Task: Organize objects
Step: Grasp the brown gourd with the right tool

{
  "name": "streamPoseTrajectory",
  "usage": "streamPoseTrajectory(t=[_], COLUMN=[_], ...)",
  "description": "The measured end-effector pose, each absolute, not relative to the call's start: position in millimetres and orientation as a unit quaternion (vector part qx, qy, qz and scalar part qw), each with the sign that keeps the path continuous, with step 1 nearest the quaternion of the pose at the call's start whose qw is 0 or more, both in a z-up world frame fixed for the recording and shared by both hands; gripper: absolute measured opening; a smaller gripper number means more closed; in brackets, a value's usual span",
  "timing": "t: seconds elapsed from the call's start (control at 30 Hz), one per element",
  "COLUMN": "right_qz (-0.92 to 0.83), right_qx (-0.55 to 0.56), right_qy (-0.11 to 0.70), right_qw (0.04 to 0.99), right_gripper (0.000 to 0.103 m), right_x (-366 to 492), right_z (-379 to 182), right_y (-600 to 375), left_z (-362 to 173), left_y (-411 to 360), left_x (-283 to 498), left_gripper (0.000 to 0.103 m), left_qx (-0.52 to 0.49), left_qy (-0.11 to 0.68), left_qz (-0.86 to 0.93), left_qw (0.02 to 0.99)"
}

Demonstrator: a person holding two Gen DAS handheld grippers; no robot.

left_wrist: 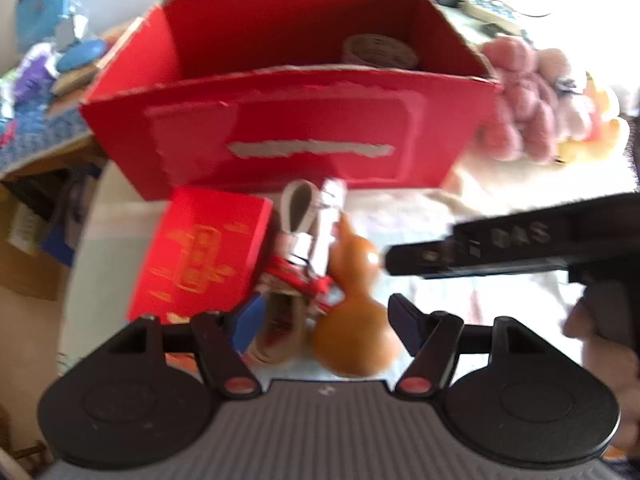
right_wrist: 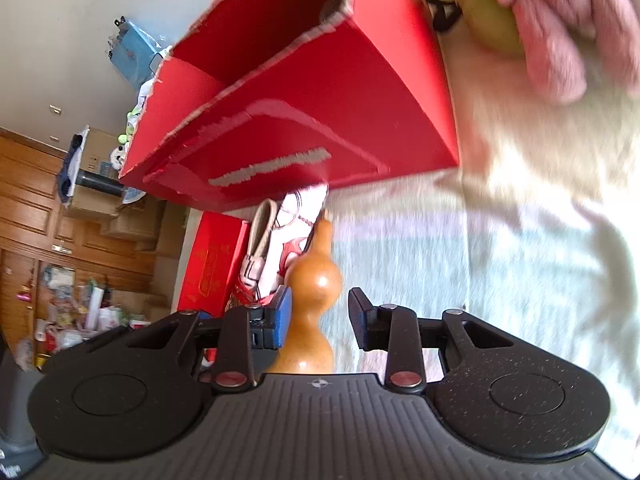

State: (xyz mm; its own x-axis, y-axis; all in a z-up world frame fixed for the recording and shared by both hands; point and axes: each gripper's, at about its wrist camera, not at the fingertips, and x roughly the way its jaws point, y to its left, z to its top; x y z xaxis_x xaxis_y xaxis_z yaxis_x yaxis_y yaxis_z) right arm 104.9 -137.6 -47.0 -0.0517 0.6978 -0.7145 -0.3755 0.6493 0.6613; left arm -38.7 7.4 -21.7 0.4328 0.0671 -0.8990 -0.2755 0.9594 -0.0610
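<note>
Orange-brown and glossy, the gourd point(right_wrist: 310, 300) lies on the pale cloth point(right_wrist: 520, 280) in front of the large red box point(right_wrist: 320, 92), its narrow stem pointing toward the box wall. It sits between the spread fingers of the right gripper point(right_wrist: 318, 316); the jaws stand open, with the left blue pad point(right_wrist: 285, 316) just beside or touching the gourd's waist and the other pad apart from it — no grip is made yet. The left gripper point(left_wrist: 322, 326) also has its jaws open and holds nothing, hovering over the same cluster with the gourd's bulb point(left_wrist: 352, 340) between its fingers.

Against the gourd lies a tangle of small items point(left_wrist: 308, 248): a beige loop, something silvery, red cord. Motion blur prevents naming them. A small red box with gold print point(left_wrist: 200, 256) lies on the far side of that tangle.

Likely hazards:
- The gourd is smooth and rounded; if the pads close off-centre on the waist, it may squirt out or roll.
- The red cord lies close enough that it may be pinched in with the gourd and dragged.
- Both grippers converge on one spot, so a collision between them is possible.

Count: one gourd, two red boxes (one large and open, one small and closed), one roll of tape point(left_wrist: 378, 52) inside the large box, two grippers. A pink plush toy point(left_wrist: 524, 96) lies beside the box.
</note>
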Motion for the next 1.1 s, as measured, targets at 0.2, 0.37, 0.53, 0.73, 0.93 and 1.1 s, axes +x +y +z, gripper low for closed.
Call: streamPoseTrajectory(t=[0.2,0.37,0.53,0.73,0.93,1.1], right_qz=[0.407,0.420,0.425,0.420,0.408,0.391], right_qx=[0.158,0.154,0.147,0.147,0.172,0.189], right_qy=[0.624,0.632,0.639,0.647,0.654,0.644], right_qw=[0.648,0.633,0.623,0.619,0.613,0.629], right_gripper=[0.037,0.037,0.037,0.037,0.033,0.032], right_x=[107.0,107.3,109.2,114.4,119.6,122.6], right_z=[-55.8,-59.0,-63.5,-71.0,-75.7,-74.0], right_y=[-141.7,-139.9,-138.4,-150.4,-175.8,-197.7], left_z=[-26.6,-32.8,-38.3,-51.5,-63.7,-68.3], left_y=[-1.8,-5.0,-5.9,-9.0,-20.7,-33.9], left_x=[-42.8,-37.0,-31.9,-21.1,-6.0,5.8], left_gripper=[0.070,0.070,0.073,0.073,0.075,0.077], left_qx=[-0.133,-0.146,-0.153,-0.169,-0.172,-0.164], left_qy=[0.518,0.517,0.517,0.527,0.540,0.546], left_qz=[0.051,0.039,0.031,0.012,-0.015,-0.042], left_qw=[0.844,0.843,0.842,0.833,0.824,0.821])
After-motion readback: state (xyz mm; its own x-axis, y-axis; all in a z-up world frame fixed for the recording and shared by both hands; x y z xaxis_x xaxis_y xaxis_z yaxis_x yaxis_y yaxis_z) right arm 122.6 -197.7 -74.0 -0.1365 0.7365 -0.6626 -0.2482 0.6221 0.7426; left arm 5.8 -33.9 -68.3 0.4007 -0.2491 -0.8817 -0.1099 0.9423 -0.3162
